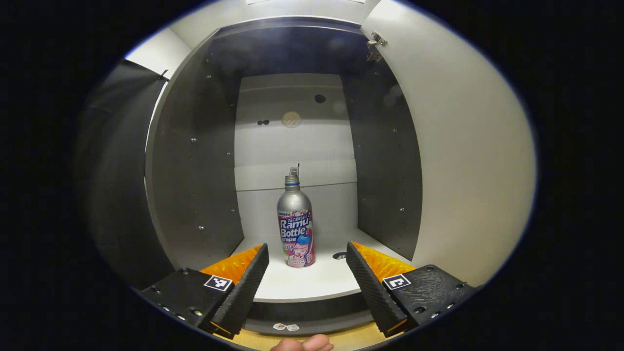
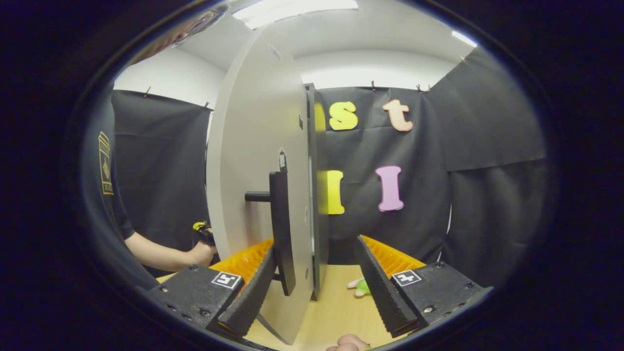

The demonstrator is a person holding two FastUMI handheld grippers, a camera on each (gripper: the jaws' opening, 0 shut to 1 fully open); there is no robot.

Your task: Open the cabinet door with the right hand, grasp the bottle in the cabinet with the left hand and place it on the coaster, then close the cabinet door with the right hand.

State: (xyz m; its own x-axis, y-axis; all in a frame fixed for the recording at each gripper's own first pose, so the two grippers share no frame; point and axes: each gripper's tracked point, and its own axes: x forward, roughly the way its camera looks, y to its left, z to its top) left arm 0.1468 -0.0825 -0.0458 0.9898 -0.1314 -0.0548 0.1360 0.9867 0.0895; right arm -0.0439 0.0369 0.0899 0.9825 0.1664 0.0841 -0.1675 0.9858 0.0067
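Note:
A silver bottle (image 1: 296,223) with a pink and blue label stands upright on the white bottom shelf (image 1: 312,282) of the open cabinet. My left gripper (image 1: 307,273) is open in front of the cabinet, the bottle beyond and between its fingers, untouched. The pale grey cabinet door (image 2: 253,161) stands swung open, edge-on in the right gripper view. Its dark bar handle (image 2: 282,229) sits just inside my right gripper's left finger. My right gripper (image 2: 317,278) is open, its fingers straddling the door's lower edge without pressing on it.
The cabinet has dark side walls (image 1: 195,161), a pale back panel and a hinge (image 1: 376,43) at the top right. A person's forearm (image 2: 161,253) reaches behind the door. A small pink and green item (image 2: 360,286) lies on the wooden tabletop (image 2: 336,312).

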